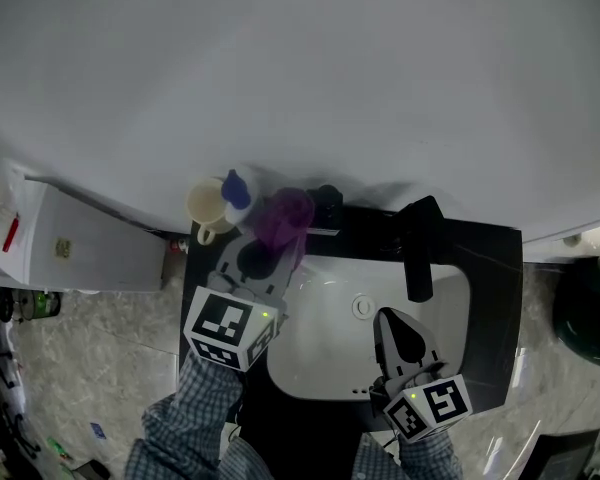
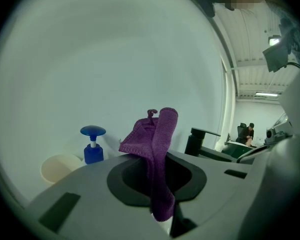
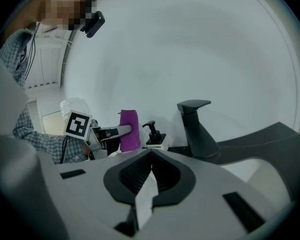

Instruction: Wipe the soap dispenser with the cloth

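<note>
left fingers (image 2: pixel 90 189) clamped on a bunched purple cloth (image 2: pixel 157 149), right fingers (image 3: pixel 200 199) together

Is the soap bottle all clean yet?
Not yet, as far as I can see. Done: the purple cloth is picked up, and the left gripper has its fingers shut on it. In hand: the cloth is held up beside the black soap dispenser, not visibly touching it. Left: the actual wiping. The right gripper is shut and empty over the sink.
</note>
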`<action>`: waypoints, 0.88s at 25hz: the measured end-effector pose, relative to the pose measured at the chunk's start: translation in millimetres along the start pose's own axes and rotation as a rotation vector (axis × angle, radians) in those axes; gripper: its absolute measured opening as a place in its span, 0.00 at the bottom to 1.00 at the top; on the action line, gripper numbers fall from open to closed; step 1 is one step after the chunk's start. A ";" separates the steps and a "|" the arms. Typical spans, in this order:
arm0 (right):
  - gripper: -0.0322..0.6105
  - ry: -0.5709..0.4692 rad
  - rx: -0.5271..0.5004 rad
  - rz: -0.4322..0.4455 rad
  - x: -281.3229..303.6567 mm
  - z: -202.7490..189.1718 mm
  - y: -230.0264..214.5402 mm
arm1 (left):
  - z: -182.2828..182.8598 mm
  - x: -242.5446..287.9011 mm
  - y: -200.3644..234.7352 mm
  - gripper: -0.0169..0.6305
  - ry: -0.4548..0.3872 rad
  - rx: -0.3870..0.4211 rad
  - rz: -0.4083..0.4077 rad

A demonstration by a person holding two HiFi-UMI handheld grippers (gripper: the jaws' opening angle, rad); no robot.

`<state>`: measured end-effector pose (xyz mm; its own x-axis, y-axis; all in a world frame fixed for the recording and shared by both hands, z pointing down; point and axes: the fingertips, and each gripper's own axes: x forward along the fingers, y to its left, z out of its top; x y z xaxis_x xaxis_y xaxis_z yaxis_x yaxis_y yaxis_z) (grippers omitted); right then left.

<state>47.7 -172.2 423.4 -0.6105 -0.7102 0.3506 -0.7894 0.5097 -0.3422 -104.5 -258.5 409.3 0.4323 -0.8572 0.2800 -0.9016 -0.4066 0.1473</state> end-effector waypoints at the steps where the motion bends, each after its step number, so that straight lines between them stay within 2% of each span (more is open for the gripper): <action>1: 0.08 0.005 0.005 -0.003 0.8 -2.5 -1.6 | -1.2 4.7 1.8 0.11 0.006 0.000 -0.002; 11: 0.08 0.021 0.046 -0.029 1.1 -12.0 -15.4 | -16.1 37.4 27.3 0.11 0.049 -0.047 0.039; 17: 0.08 0.025 0.056 -0.021 4.2 -13.7 -16.0 | -42.0 51.9 30.2 0.11 0.136 -0.019 0.057; 22: 0.08 0.023 0.062 -0.024 3.1 -13.5 -19.5 | -51.0 58.2 37.3 0.11 0.124 -0.061 0.078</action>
<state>60.3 -177.8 443.0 -0.5936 -0.7101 0.3786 -0.7985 0.4615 -0.3865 -112.4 -307.5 479.4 0.3631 -0.8380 0.4074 -0.9316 -0.3174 0.1774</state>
